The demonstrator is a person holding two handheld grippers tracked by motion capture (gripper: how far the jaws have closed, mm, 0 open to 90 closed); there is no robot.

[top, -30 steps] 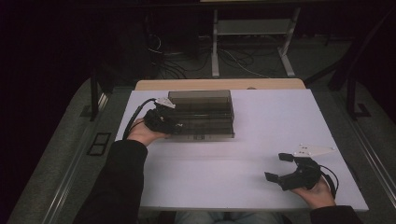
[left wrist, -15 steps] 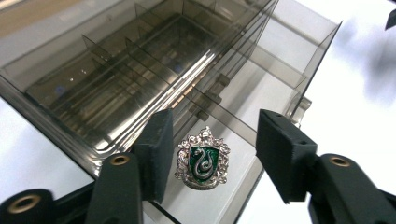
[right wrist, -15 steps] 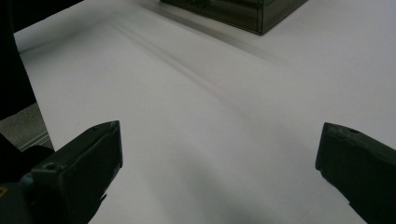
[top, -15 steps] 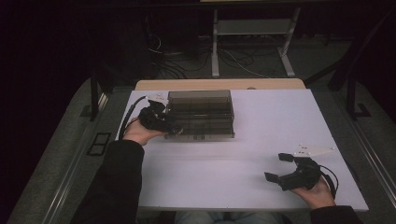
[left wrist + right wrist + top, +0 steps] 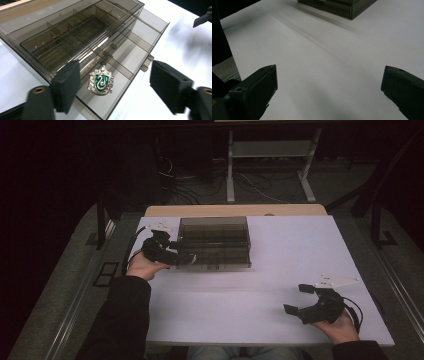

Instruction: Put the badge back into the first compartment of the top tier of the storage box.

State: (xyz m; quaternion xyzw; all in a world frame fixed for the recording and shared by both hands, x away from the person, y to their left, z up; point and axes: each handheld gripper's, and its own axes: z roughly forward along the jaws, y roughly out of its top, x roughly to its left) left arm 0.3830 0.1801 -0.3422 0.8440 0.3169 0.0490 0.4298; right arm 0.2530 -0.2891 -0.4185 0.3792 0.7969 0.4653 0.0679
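White tabletop (image 5: 280, 270) is stretching across a dim room. Lying in a pulled-out front compartment of a smoked-plastic organizer box (image 5: 214, 240) is a silver crest pin with a green enamel serpent (image 5: 100, 80), flat and free of both pads. Around it, the left gripper (image 5: 113, 86) is hovering at the box's left end, its jaws having just been opening, spread wide with the pin lying between them, untouched. Well apart, near the table's front right corner, the right gripper (image 5: 298, 299) is resting with jaws spread wide, gripping nothing.
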